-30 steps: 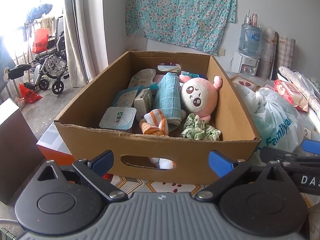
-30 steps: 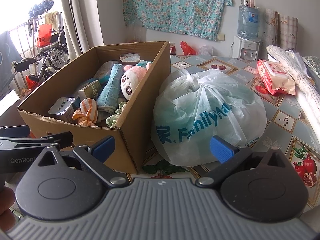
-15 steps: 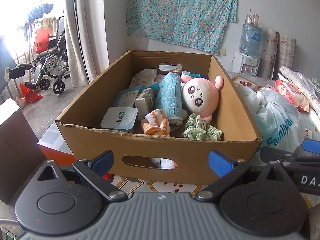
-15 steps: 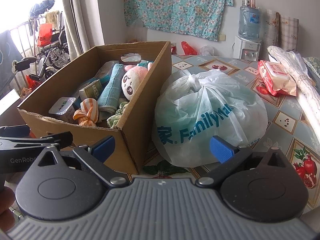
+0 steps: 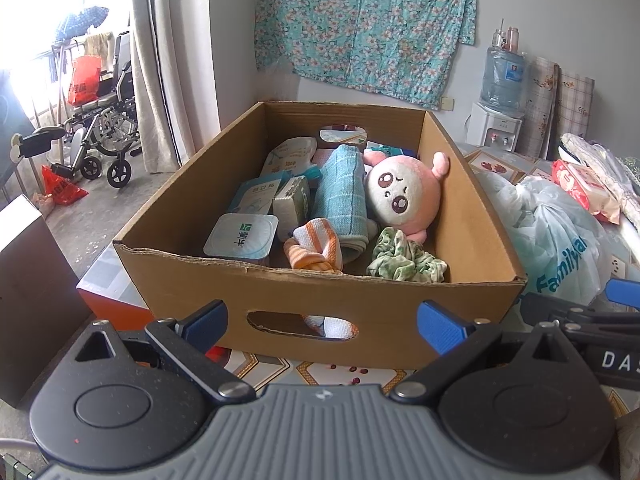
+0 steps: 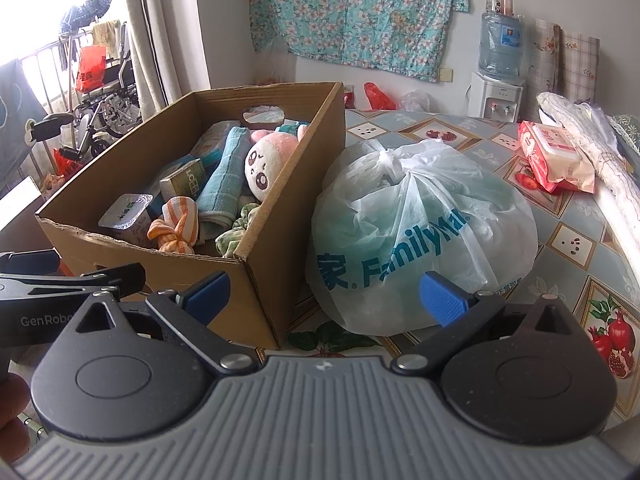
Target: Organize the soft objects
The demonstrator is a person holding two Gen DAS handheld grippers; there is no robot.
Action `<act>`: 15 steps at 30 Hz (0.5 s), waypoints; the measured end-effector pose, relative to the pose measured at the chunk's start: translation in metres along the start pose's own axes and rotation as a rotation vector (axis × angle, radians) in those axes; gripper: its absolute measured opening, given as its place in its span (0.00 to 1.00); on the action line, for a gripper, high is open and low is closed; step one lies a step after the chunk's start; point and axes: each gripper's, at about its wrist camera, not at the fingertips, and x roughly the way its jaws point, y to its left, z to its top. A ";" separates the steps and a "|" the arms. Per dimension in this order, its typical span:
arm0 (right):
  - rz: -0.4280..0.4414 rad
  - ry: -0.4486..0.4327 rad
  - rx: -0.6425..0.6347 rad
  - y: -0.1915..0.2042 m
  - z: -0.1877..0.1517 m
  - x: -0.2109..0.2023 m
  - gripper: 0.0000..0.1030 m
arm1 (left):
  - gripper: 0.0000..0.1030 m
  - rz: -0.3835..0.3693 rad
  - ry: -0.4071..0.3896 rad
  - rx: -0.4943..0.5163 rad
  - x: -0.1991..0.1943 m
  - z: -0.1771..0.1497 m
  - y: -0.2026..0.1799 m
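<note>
Near the box's [image 5: 320, 312] front wall, both tools [image 5: 320, 326] [image 6: 324, 296] gape, released; scrunchie [image 5: 404, 260] looks light and squashy, so pinch its bunched middle.

Left gripper [image 5: 323, 325] spread wide and empty before cardboard box [image 5: 280, 292], which holds pink plush [image 5: 404, 196] against right wall, rolled teal towel [image 5: 340, 200] beside it, orange-striped cloth [image 5: 316, 250] and green scrunchie [image 5: 404, 262] at near wall.

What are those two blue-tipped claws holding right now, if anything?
Nothing. The left gripper and right gripper are both open and empty, short of the cardboard box with the pink plush toy.
</note>
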 end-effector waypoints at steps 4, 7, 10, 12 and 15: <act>0.000 0.001 0.000 0.000 0.000 0.000 0.99 | 0.99 0.000 0.000 0.000 0.000 0.000 0.000; 0.001 0.002 0.001 0.000 0.001 0.001 0.99 | 0.99 -0.001 0.001 0.000 0.000 0.000 0.000; 0.001 0.003 -0.001 0.000 0.001 0.001 0.99 | 0.99 0.000 0.002 0.000 0.000 0.000 0.000; 0.002 0.003 -0.001 0.000 0.001 0.002 0.99 | 0.99 0.001 0.002 0.000 0.000 0.000 0.000; 0.002 0.003 -0.002 0.000 0.001 0.002 0.99 | 0.99 0.001 0.002 0.000 0.000 0.000 0.000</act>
